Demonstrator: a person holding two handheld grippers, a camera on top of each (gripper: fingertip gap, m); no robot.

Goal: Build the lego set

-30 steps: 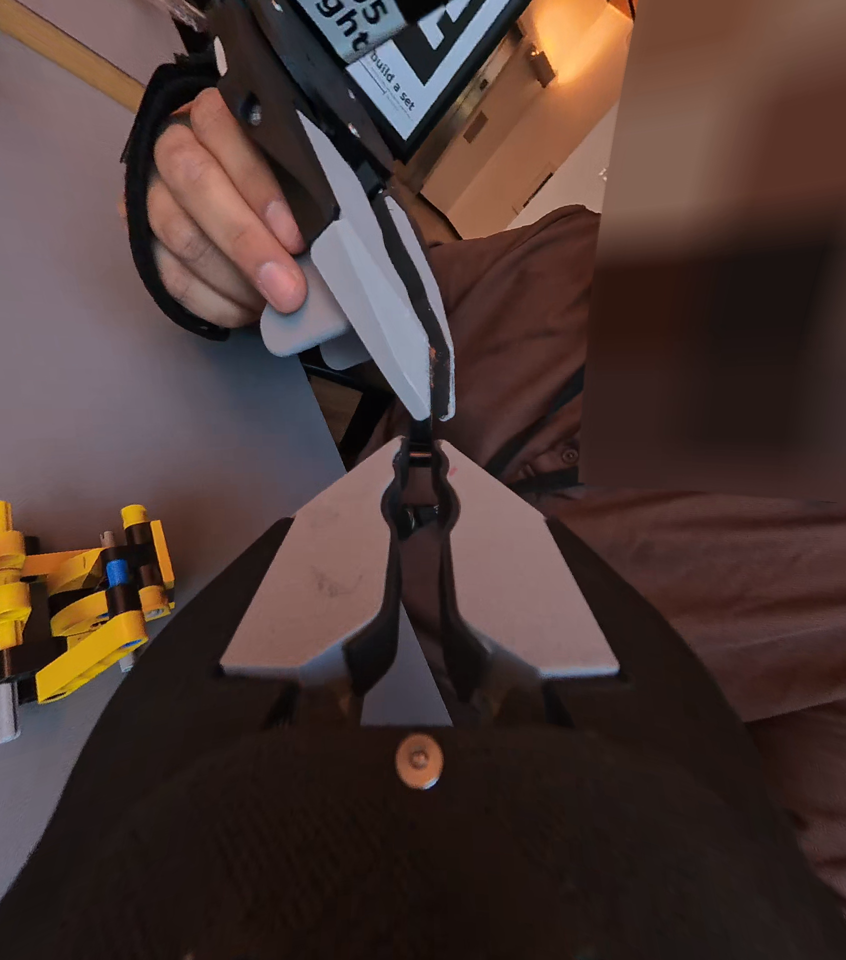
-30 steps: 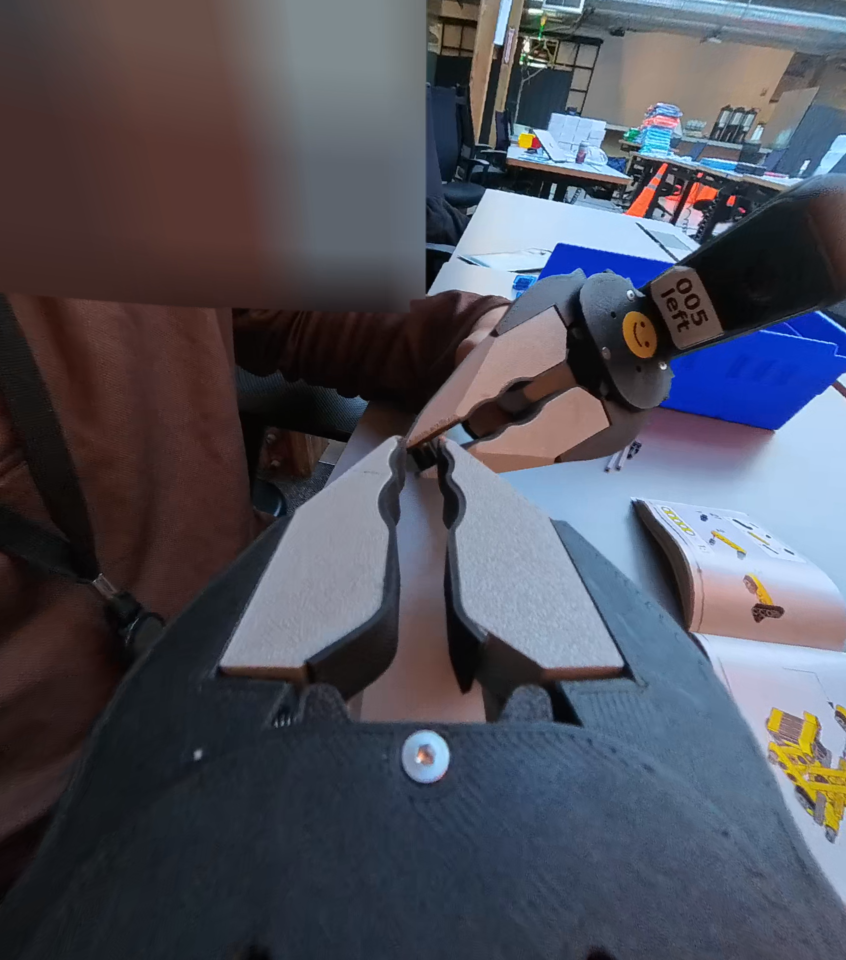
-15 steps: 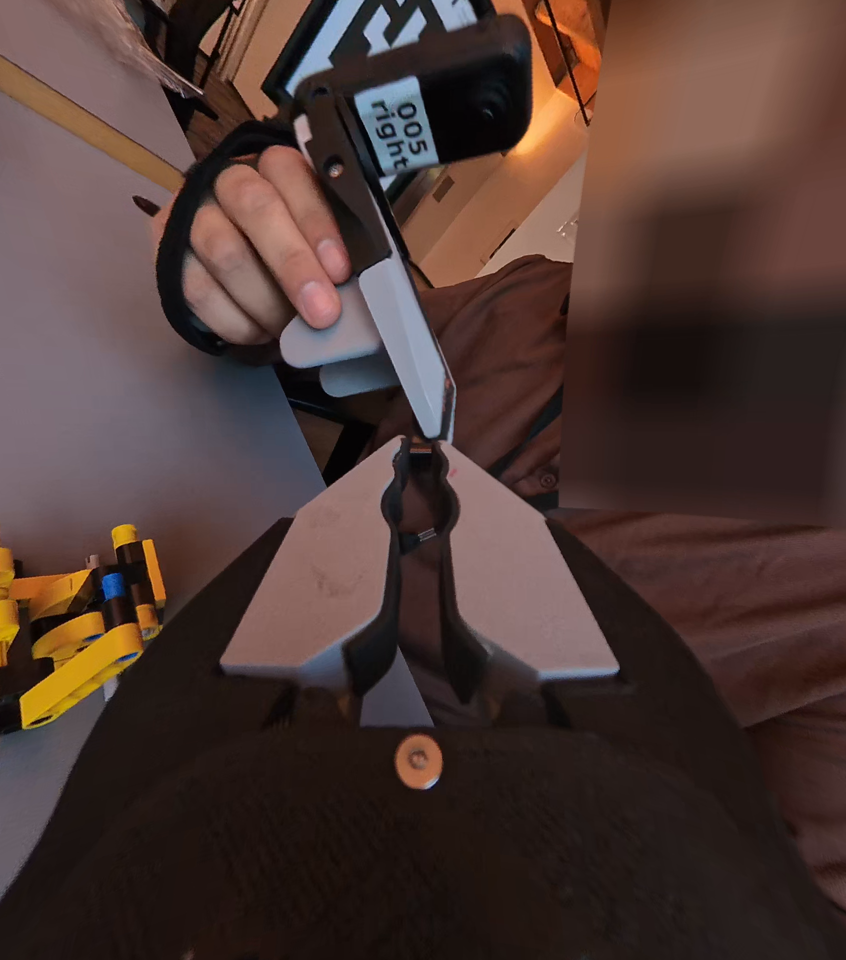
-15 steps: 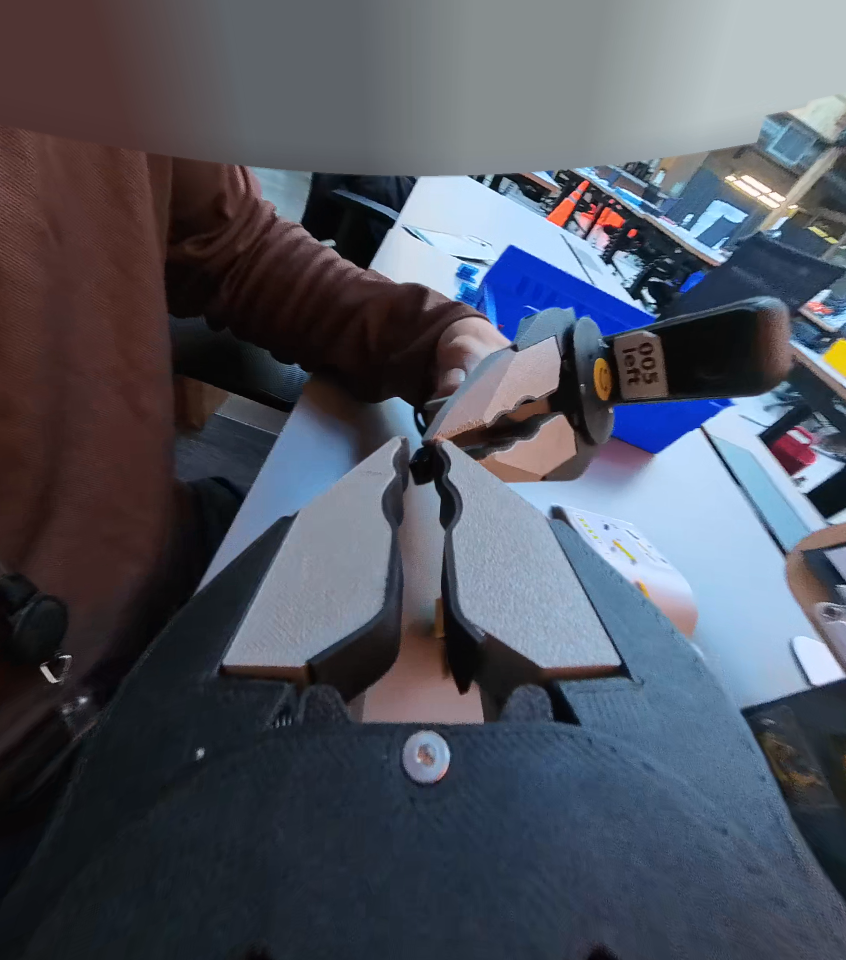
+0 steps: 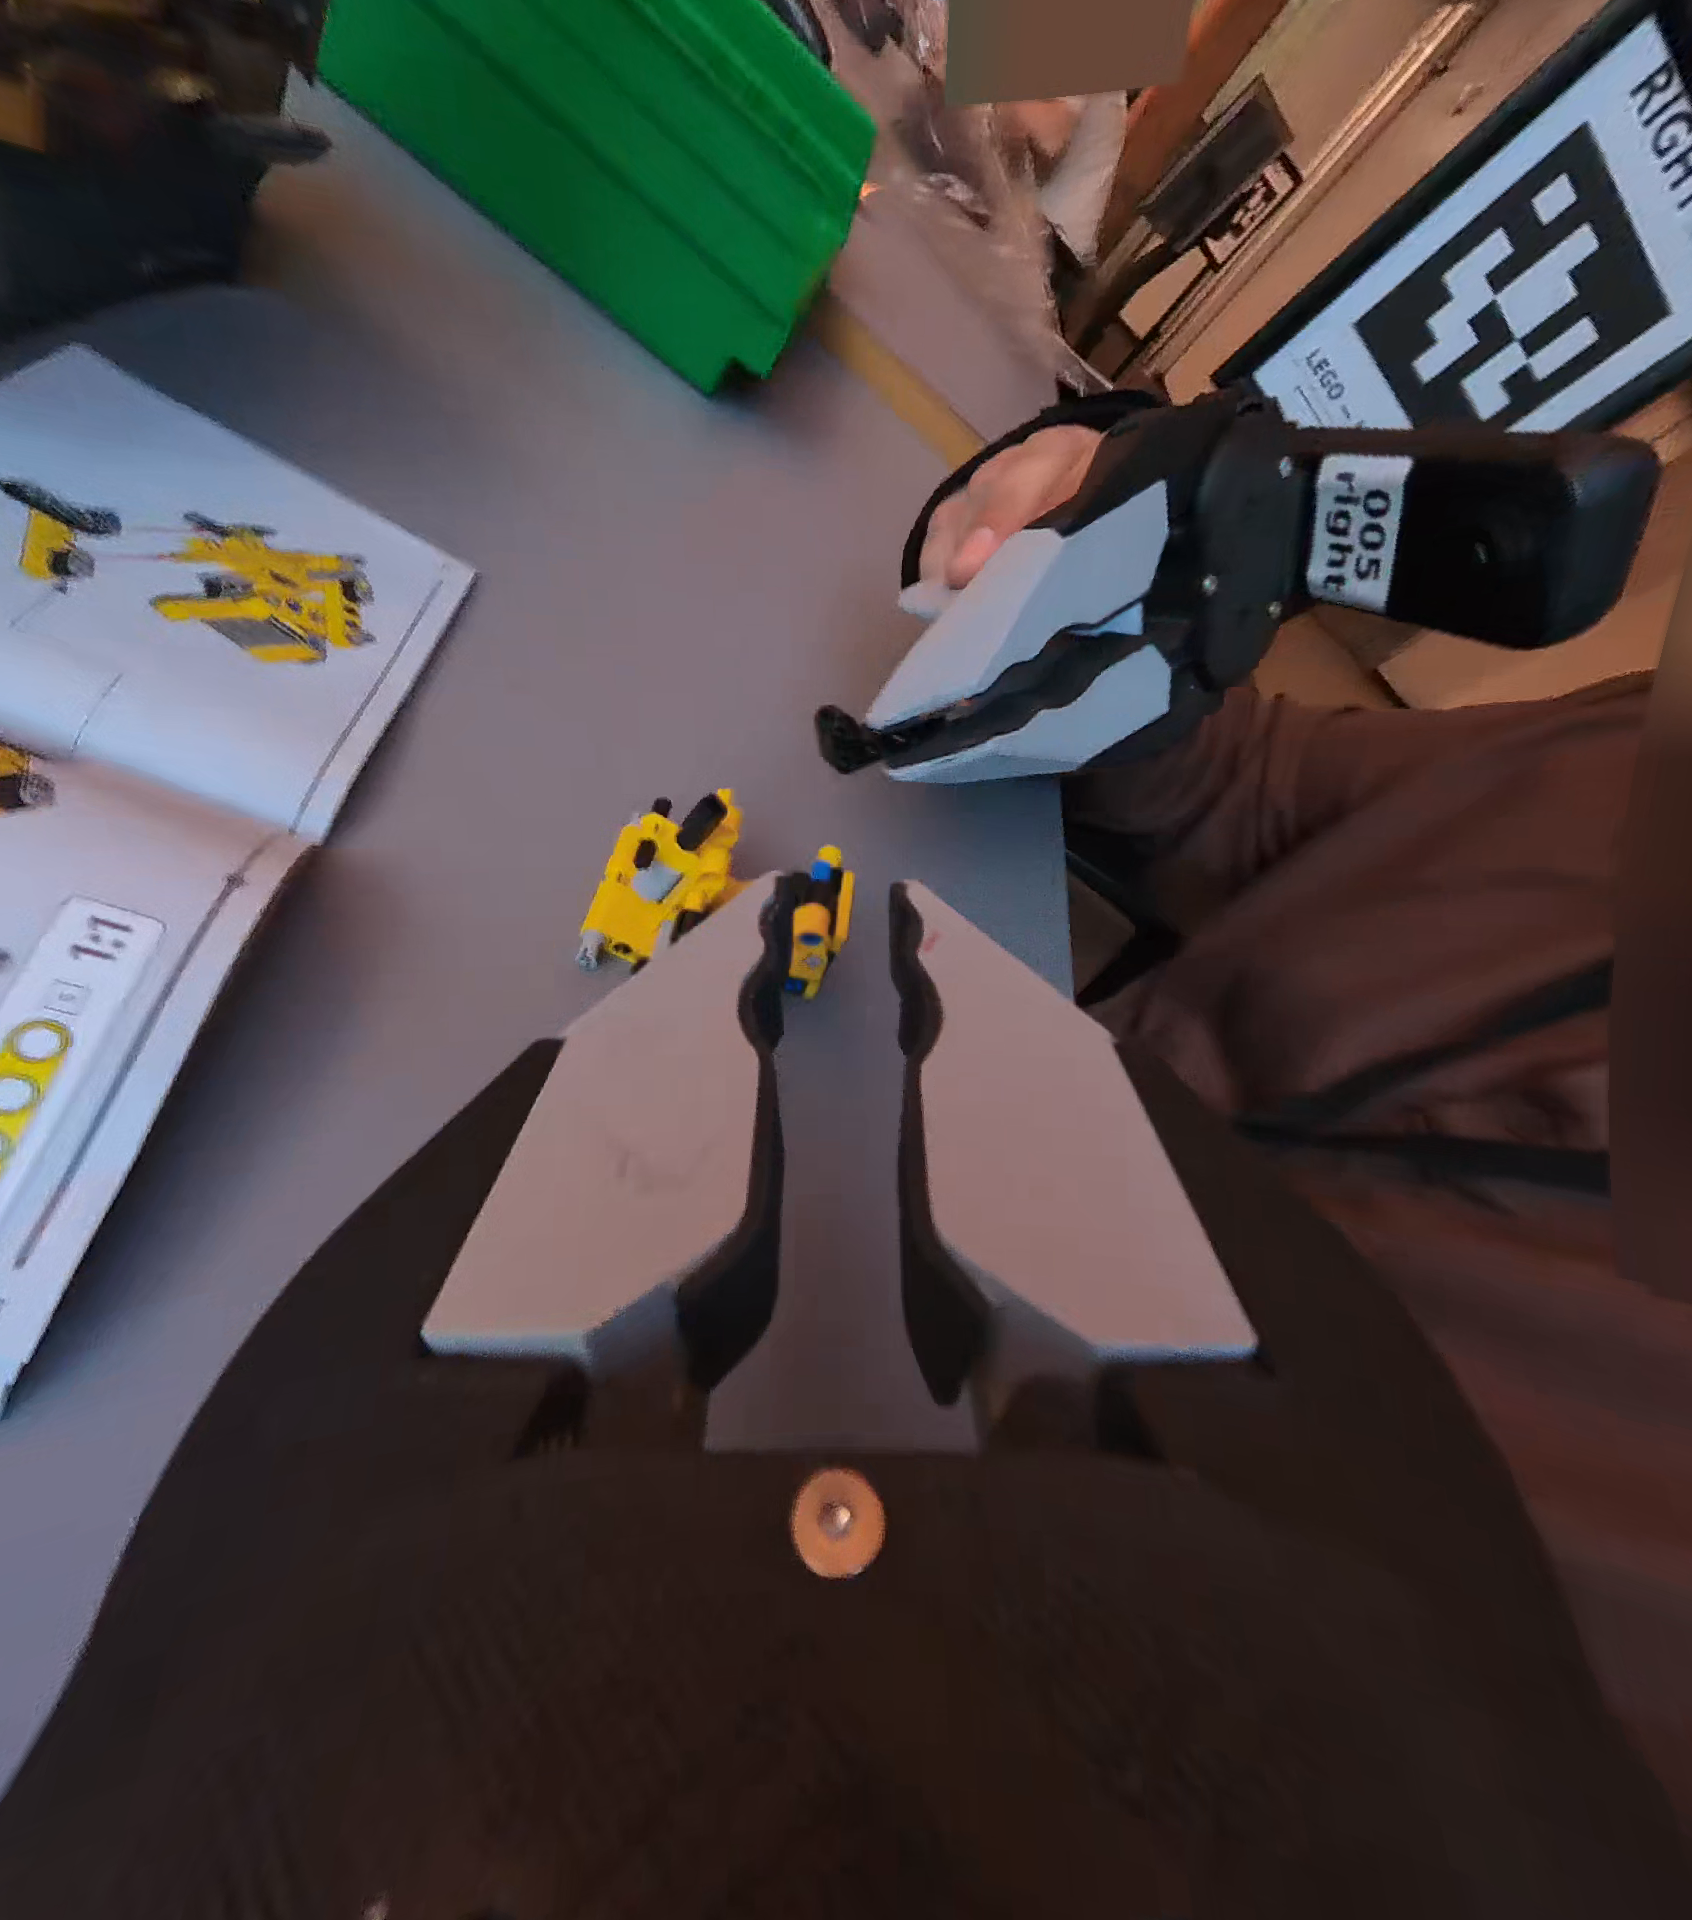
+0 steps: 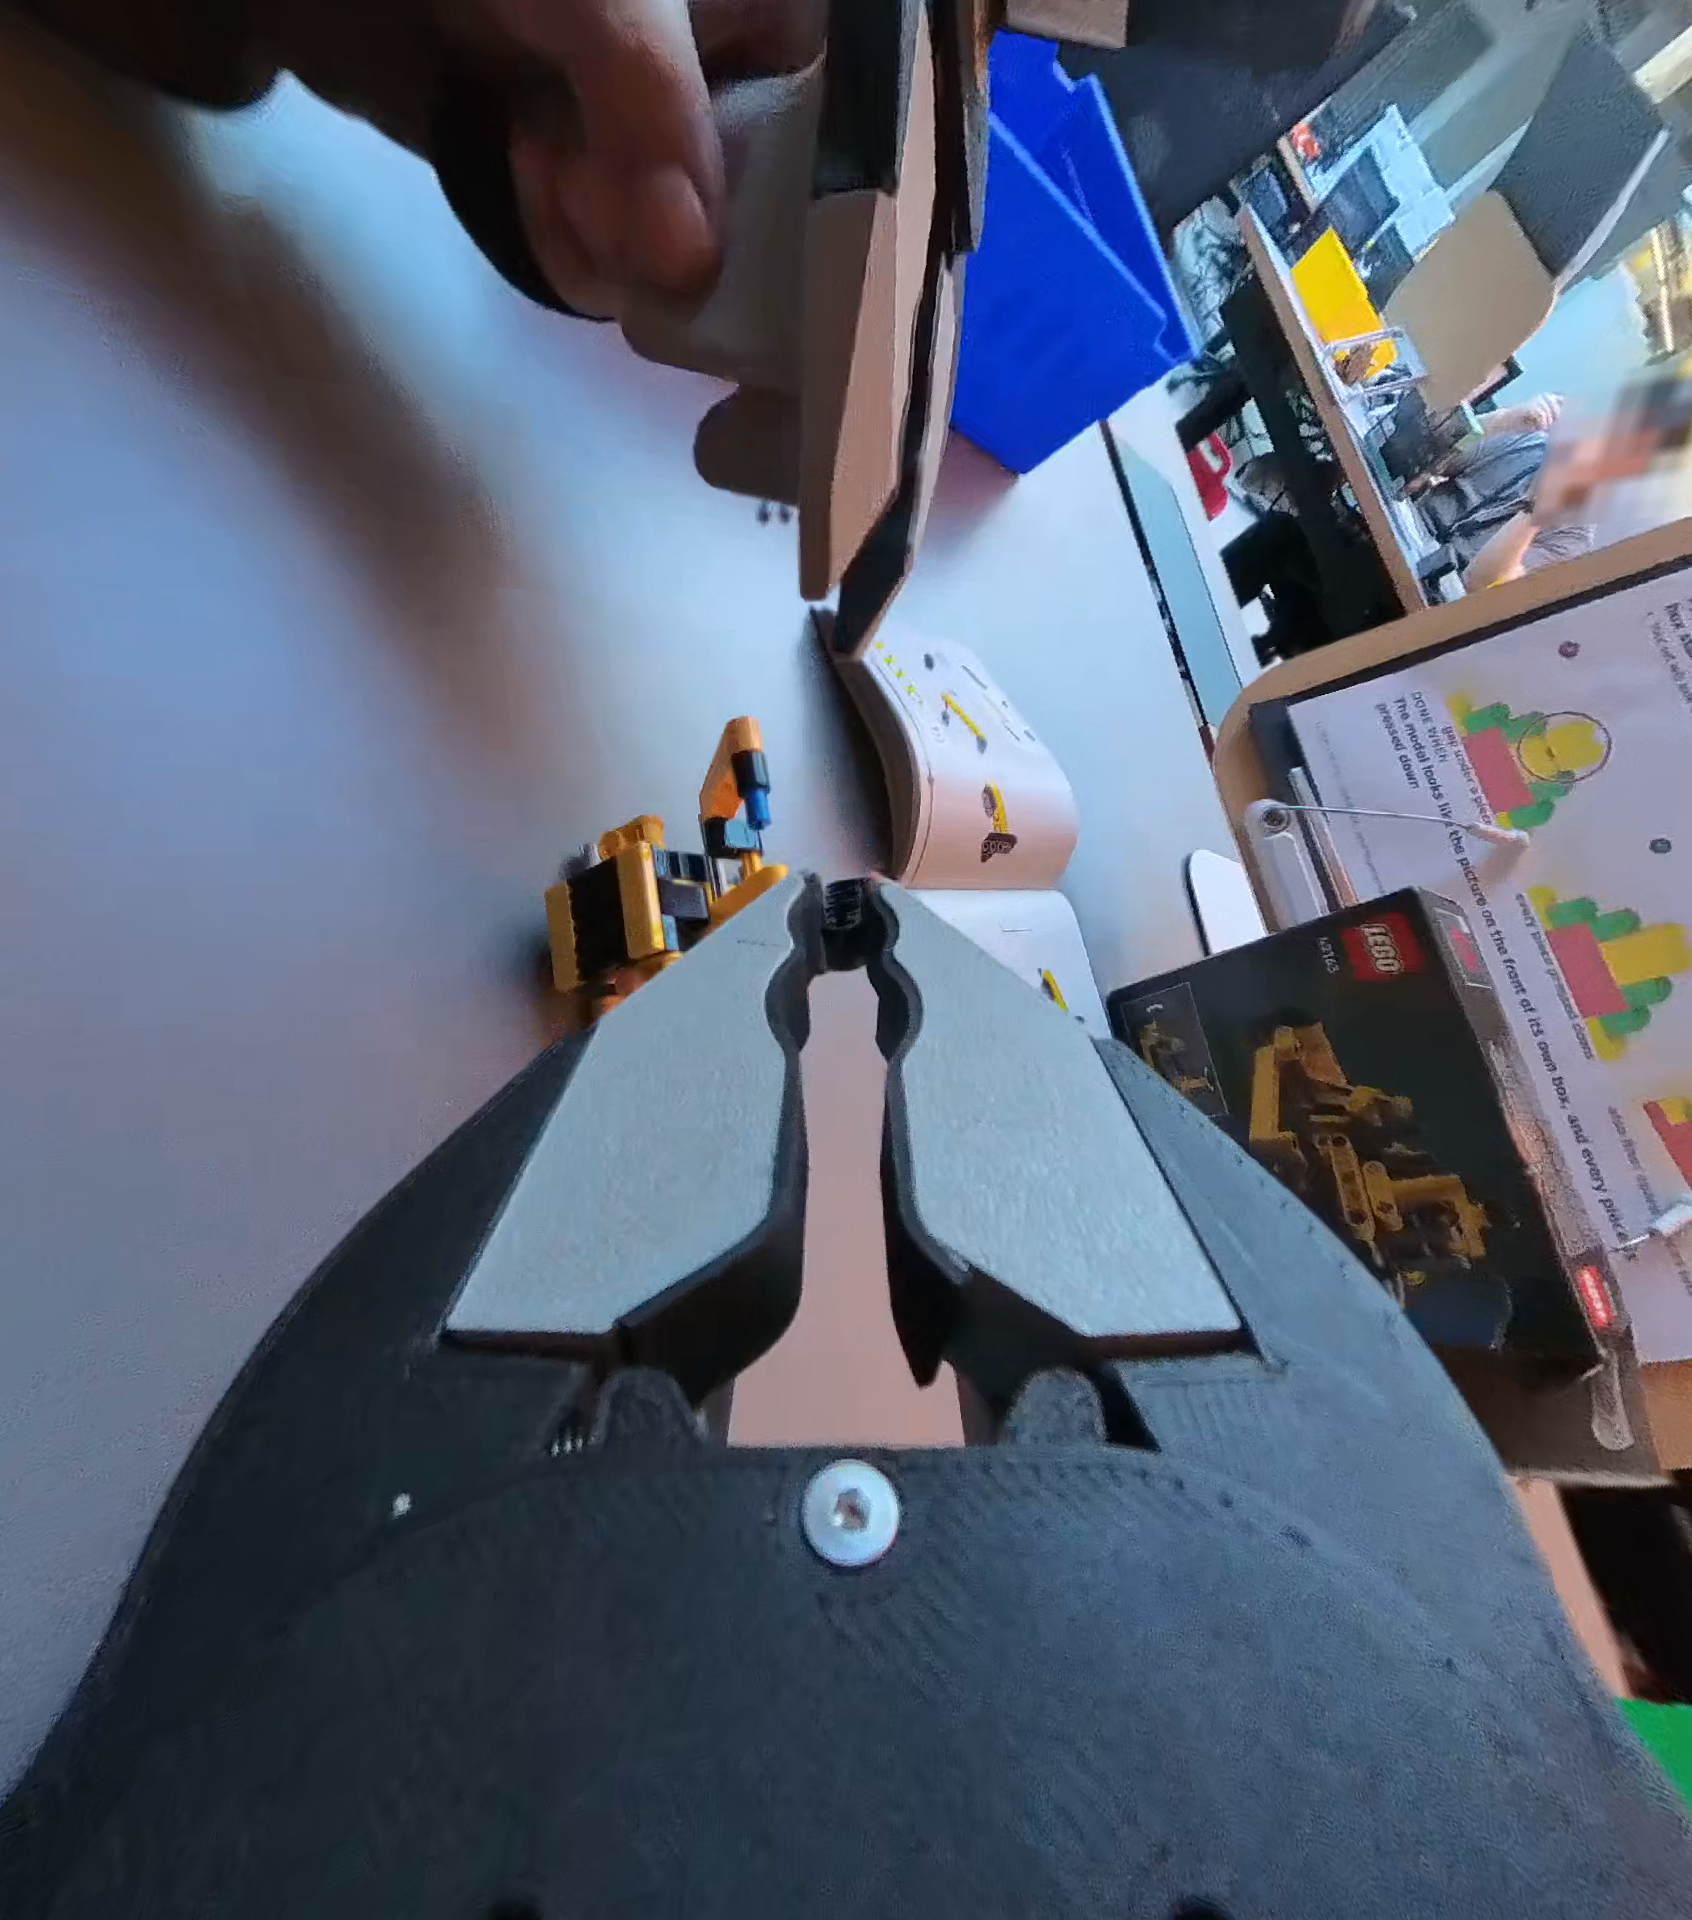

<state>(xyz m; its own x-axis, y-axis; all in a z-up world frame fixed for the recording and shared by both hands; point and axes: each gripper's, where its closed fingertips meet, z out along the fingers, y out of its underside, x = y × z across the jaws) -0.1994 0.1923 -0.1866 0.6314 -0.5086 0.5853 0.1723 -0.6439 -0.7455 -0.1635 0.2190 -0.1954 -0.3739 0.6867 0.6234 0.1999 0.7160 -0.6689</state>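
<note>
Lego model (image 5: pixel 660 891), the half-built yellow and black digger thing, sits on the grey desk (image 5: pixel 551 582) near its front edge, with a smaller yellow, black and blue sub-assembly (image 5: pixel 814 928) just to its right. In the right wrist view the same yellow build (image 6: pixel 634 914) has its orange-yellow arm with a blue pin sticking up.

Left gripper (image 5: pixel 826 909) is up above the desk with its two grey fingers spread apart and nothing in them; the little sub-assembly shows in the gap between the tips, but the gripper isn't touching it as far as I can see.

Right gripper (image 6: pixel 847 920) is pinched down on a small black ribbed lego piece (image 6: pixel 844 923), held right at the fingertips. From the left wrist view you can see that gripper (image 5: pixel 873 732) out to the right of the model, clear of it, with the black bit (image 5: pixel 837 736) poking out past the tips, and the person's hand (image 5: pixel 1003 509) on the handle.

White instruction booklet (image 5: pixel 146 790) lies open on the left side of the desk, and a green plastic bin (image 5: pixel 603 177) sits beyond it. Right wrist view also catches the dark set box (image 6: pixel 1341 1122) propped beside a printed instruction sheet (image 6: pixel 1600 914), plus a blue bin (image 6: pixel 1060 301) further back.
</note>
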